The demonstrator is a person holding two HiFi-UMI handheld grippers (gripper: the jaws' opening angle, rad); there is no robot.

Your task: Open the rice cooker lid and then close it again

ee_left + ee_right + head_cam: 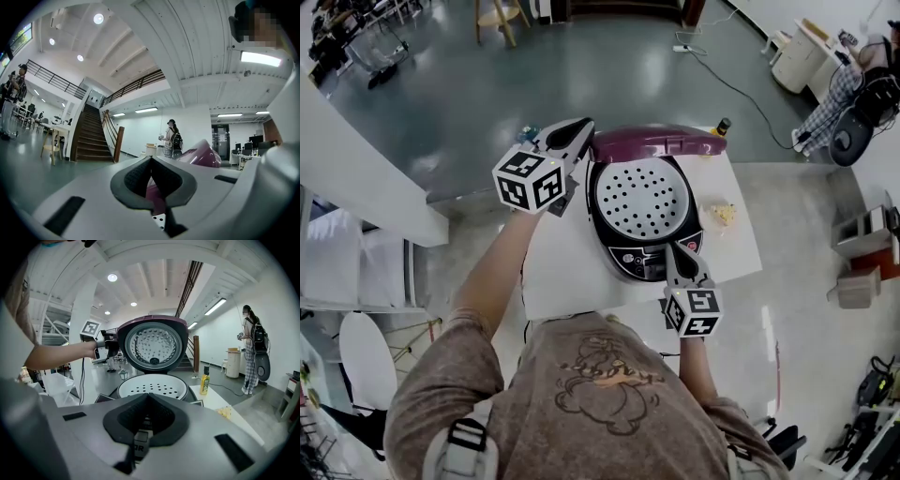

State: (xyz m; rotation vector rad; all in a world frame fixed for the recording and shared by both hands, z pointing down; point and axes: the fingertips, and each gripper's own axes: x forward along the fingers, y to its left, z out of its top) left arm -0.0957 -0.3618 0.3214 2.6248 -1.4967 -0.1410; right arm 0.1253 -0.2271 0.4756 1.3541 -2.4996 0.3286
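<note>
Grey jaws pressed together with nothing between them, the right claw (673,249) is hovering just over the control panel at the front of the rice cooker (630,255), which is sitting on the white table (562,267) close to the person. Beyond the panel, the white perforated tray (642,197) is lying exposed in the pot. Farther back, the maroon lid (656,143) is standing fully raised at the cooker's far side, its long edge running left to right. The left claw (585,126) is likewise showing its jaws shut on nothing, its tip sitting right at the lid's left end; whether it is touching, I cannot tell. Opening is looking done. Closing is calling for the lid to swing forward and down toward the person, and the left claw is by far the nearer one. A yellow bottle (723,125) is standing behind.
</note>
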